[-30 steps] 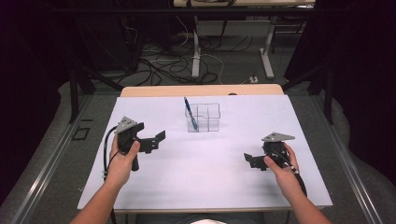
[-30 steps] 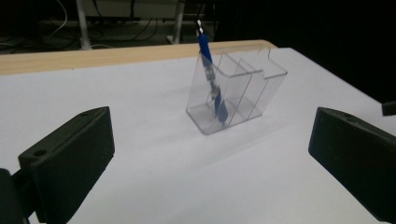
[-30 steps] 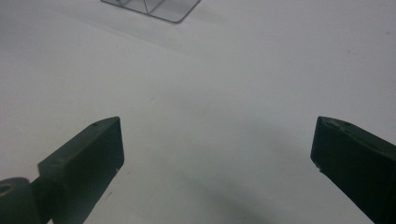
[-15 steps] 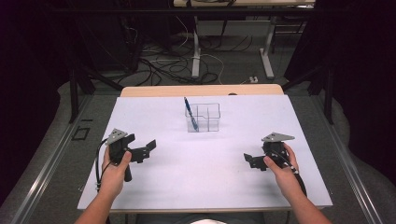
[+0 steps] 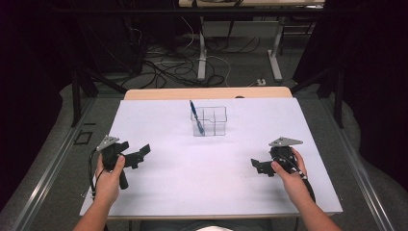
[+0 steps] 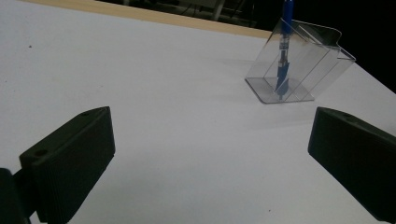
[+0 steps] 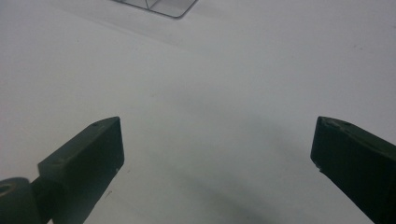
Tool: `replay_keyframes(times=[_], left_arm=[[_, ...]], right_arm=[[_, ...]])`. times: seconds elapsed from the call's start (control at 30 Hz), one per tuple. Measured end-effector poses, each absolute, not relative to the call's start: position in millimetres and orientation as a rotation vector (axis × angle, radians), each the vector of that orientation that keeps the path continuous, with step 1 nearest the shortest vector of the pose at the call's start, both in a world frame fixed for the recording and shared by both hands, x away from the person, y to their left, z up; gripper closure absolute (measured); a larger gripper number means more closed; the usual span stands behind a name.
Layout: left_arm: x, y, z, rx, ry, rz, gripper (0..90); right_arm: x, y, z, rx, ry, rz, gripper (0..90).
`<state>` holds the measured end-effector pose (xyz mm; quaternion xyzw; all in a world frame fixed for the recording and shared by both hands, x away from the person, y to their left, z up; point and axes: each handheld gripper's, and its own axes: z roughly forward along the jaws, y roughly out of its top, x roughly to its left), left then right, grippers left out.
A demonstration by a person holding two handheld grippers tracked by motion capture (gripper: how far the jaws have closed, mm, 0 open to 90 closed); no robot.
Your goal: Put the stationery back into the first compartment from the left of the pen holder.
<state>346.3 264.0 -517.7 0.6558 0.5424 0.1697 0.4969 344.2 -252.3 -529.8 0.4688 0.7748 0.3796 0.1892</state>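
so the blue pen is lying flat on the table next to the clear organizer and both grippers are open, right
Not quite. The pen stands in a compartment of the clear organizer, leaning, not lying flat on the table, as the left gripper view shows. Both the left gripper and right gripper are open.

A lab — loose floor cables (image 5: pixel 159 72), dark curtains (image 5: pixel 365 57), covered test table (image 5: pixel 288 120).

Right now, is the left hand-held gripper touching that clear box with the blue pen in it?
Apart. The high view shows bare white table between the left hand-held gripper and the clear box holding the blue pen.
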Motion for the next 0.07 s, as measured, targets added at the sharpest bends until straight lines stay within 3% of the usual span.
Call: replay_keyframes(times=[0.07], left_arm=[[346.8, 264.9, -518.1, 1.575, 1.315, 0.412, 0.4]], right_arm=[[344.3, -252.6, -529.8, 1.32, 2.177, 1.066, 2.3]])
